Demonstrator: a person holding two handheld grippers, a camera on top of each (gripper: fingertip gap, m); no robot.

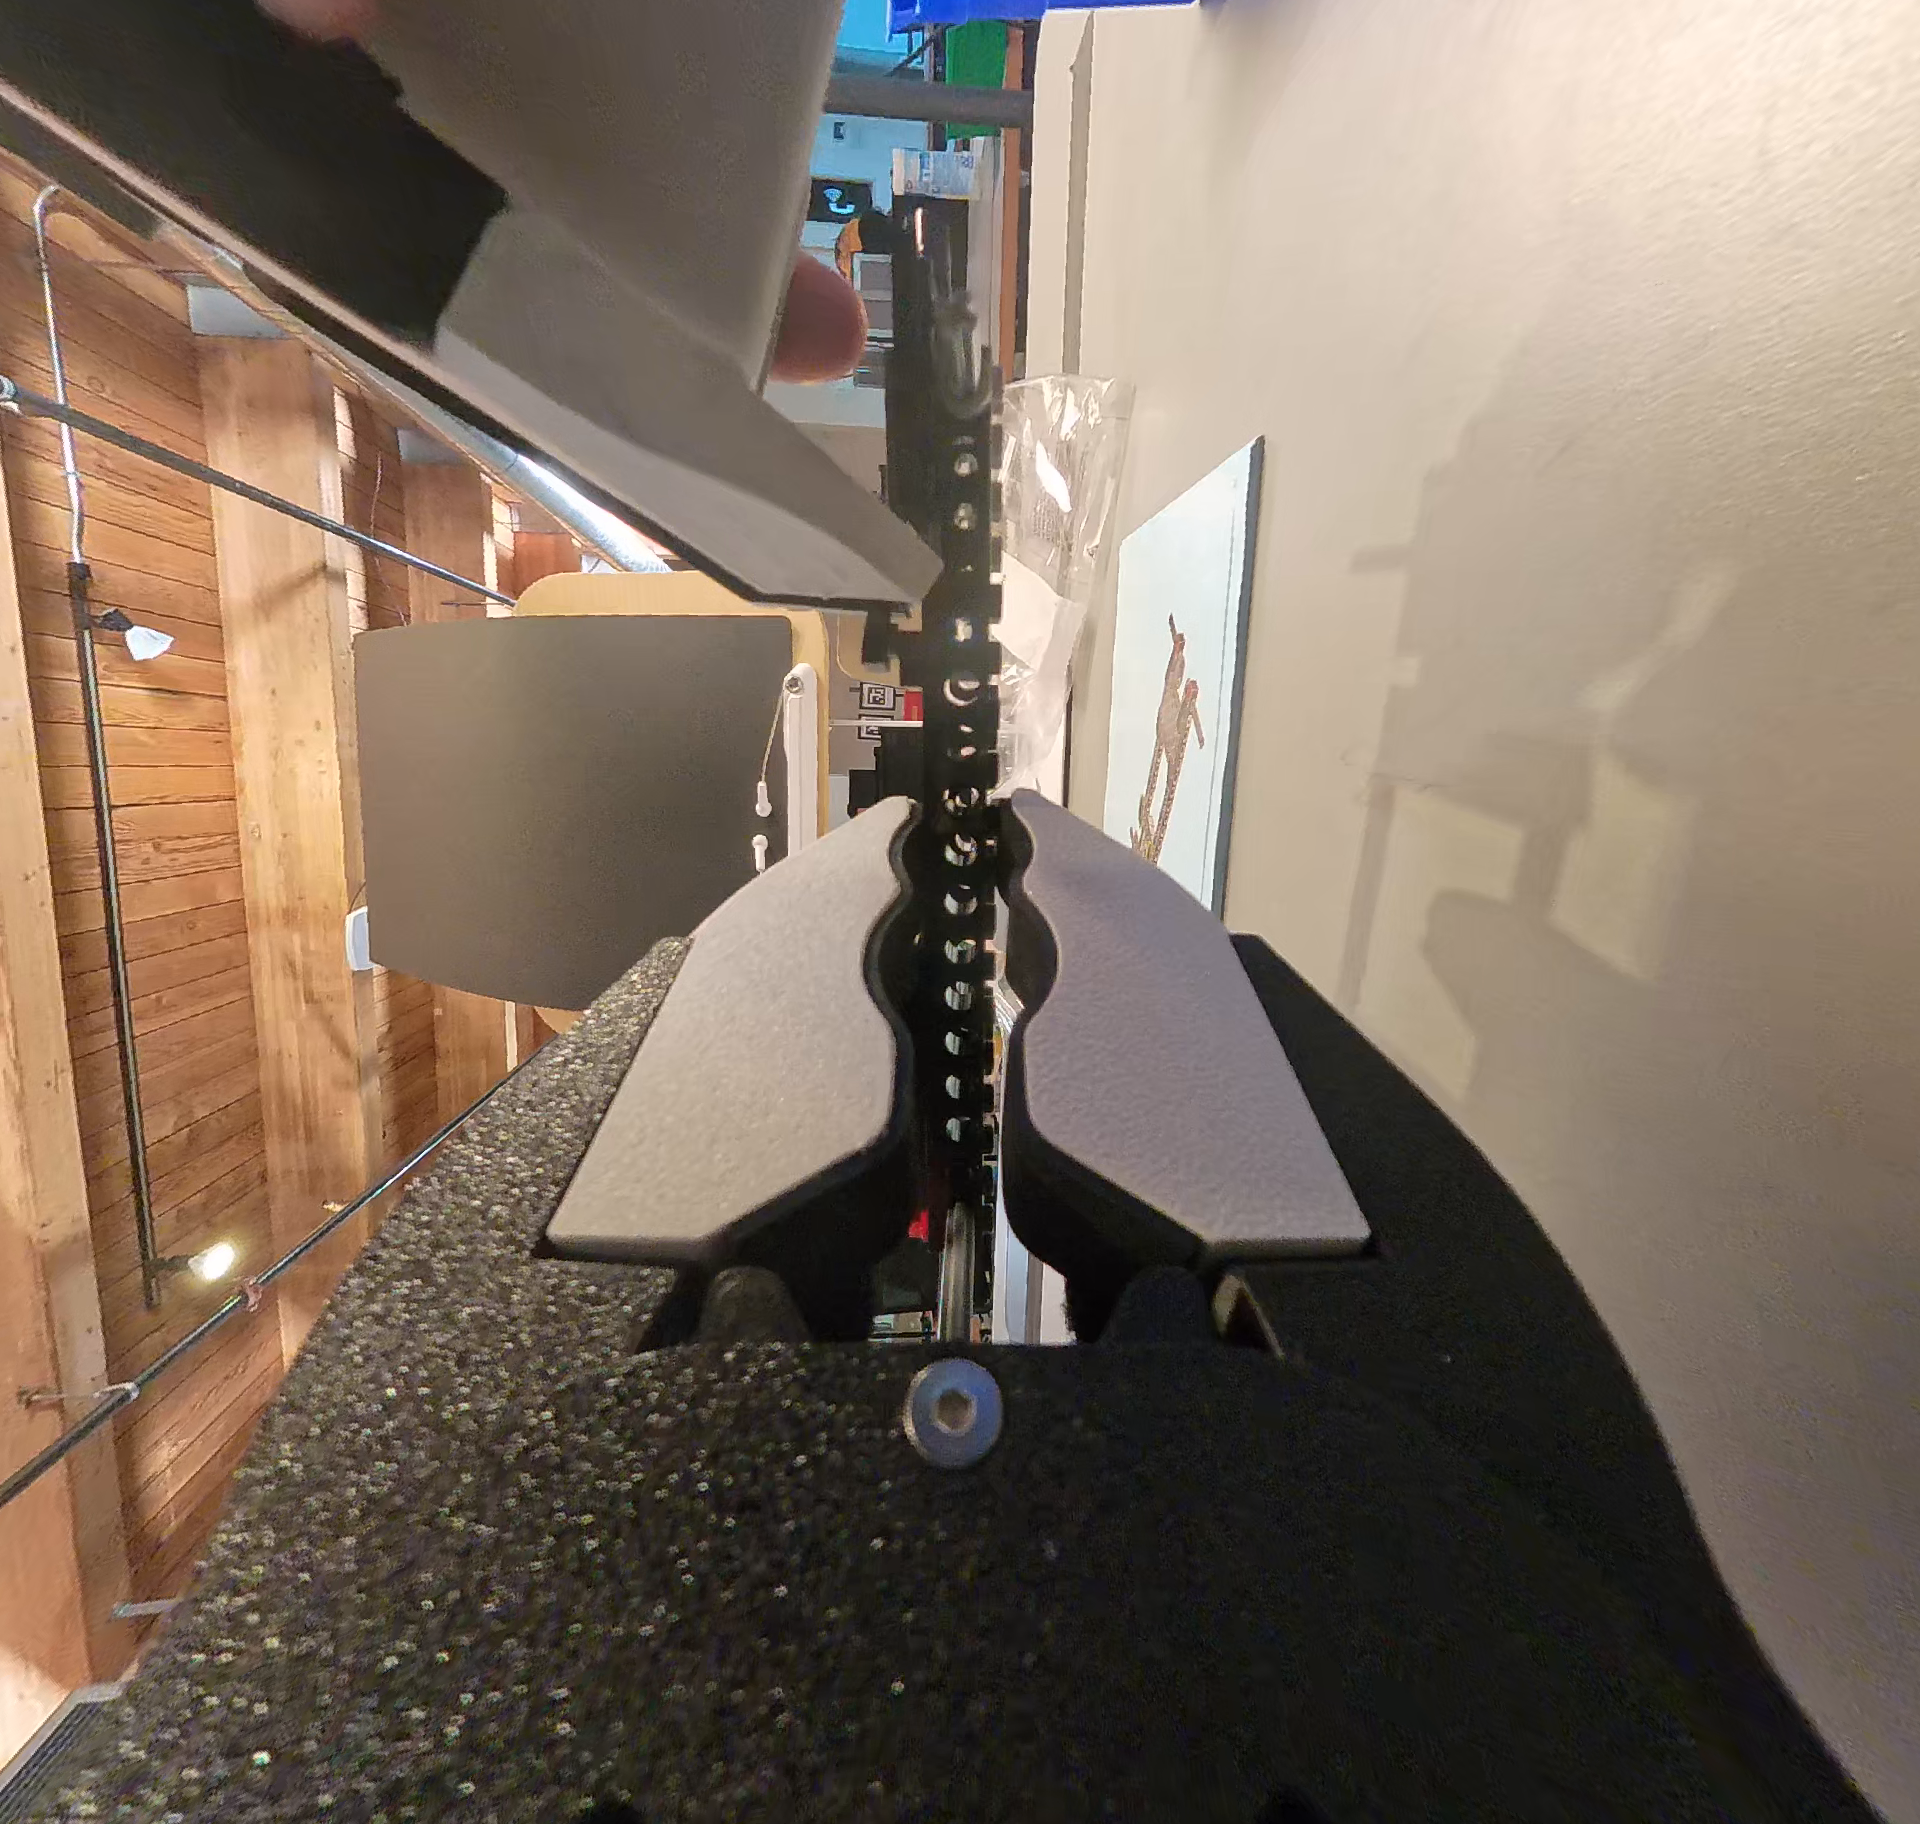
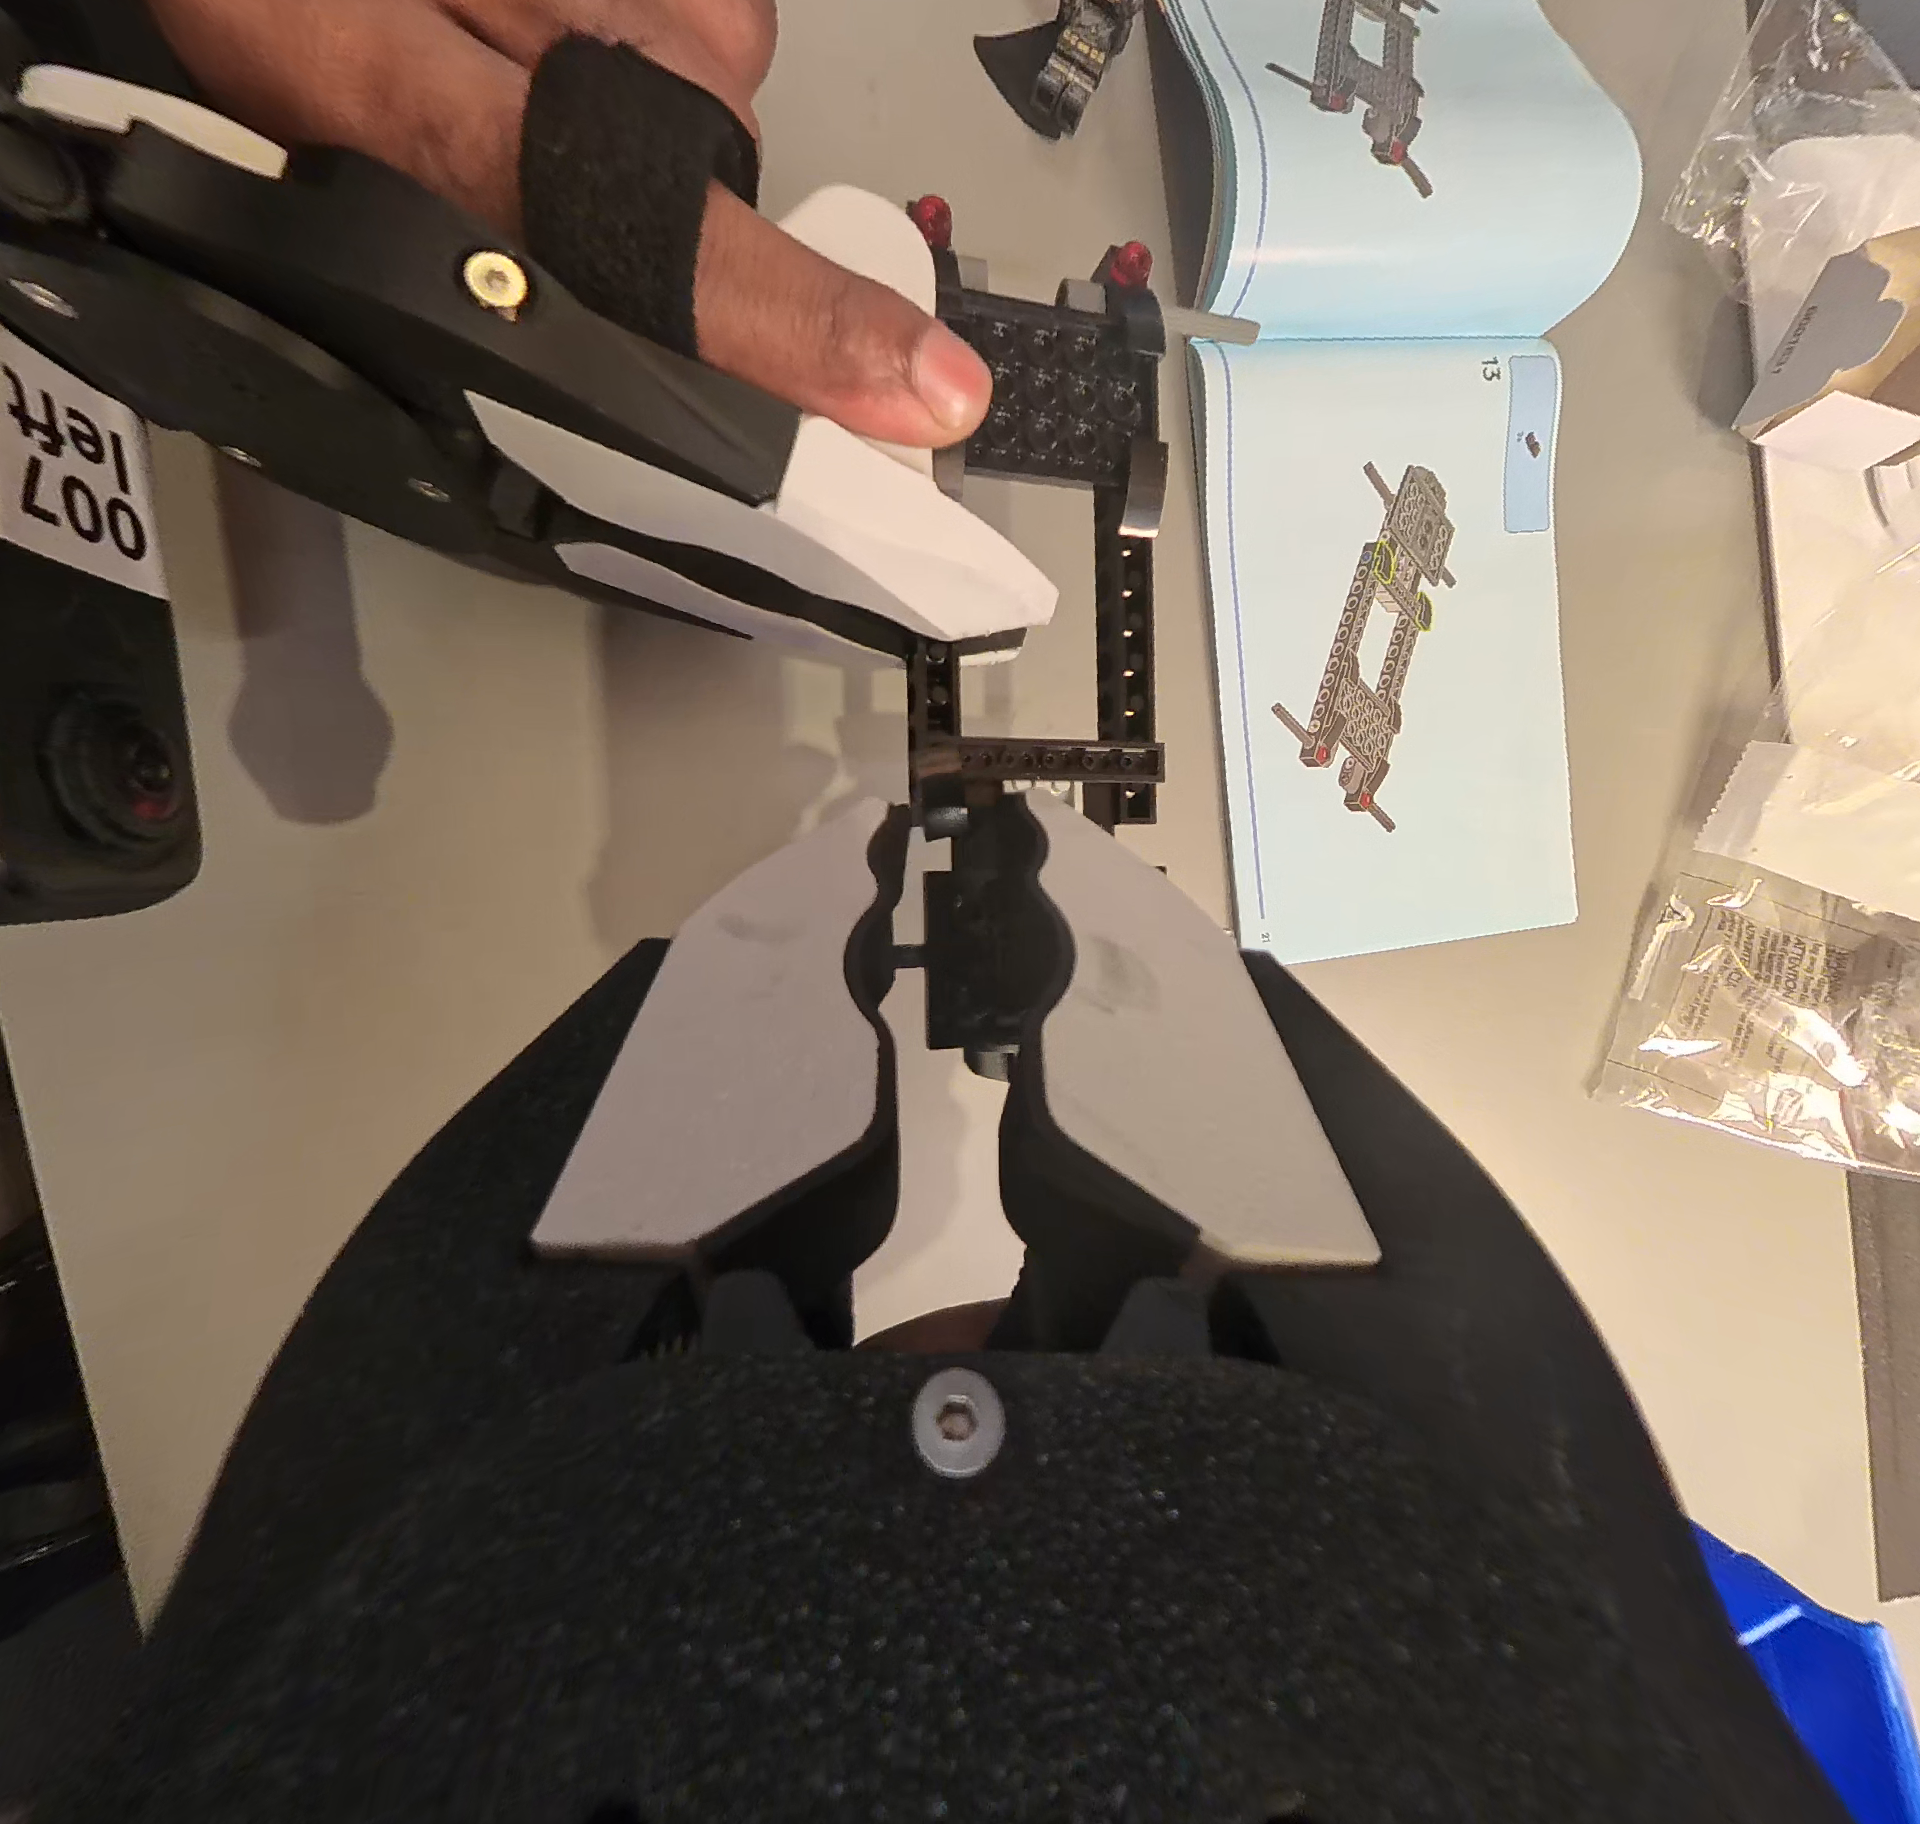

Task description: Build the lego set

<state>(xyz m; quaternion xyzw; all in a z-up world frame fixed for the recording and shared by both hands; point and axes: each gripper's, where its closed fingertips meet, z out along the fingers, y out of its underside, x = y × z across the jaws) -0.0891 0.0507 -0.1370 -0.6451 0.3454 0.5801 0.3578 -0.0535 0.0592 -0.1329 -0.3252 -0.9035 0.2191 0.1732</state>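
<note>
Left wrist view: left gripper (image 1: 958, 818) was clamped on a black holed beam (image 1: 961, 694), pads pressing it from both sides. The beam ran away from the jaws. The right gripper's fingers (image 1: 727, 486) came in from the upper left, tip near the beam's far part. A clear plastic bag (image 1: 1060, 486) and an instruction booklet (image 1: 1184, 673) sat to the right.

Right wrist view: the beam belonged to a black brick frame (image 2: 1049, 392) over the beige table (image 2: 416, 943). Right gripper (image 2: 961, 824) had a black brick piece (image 2: 977, 953) between slightly parted jaws; the right pad looked to be touching, a gap showed on the left, so grip unclear. The left gripper (image 2: 966, 647) held the frame's left beam. A dark minifigure (image 2: 1081, 39) lay far off.
</note>
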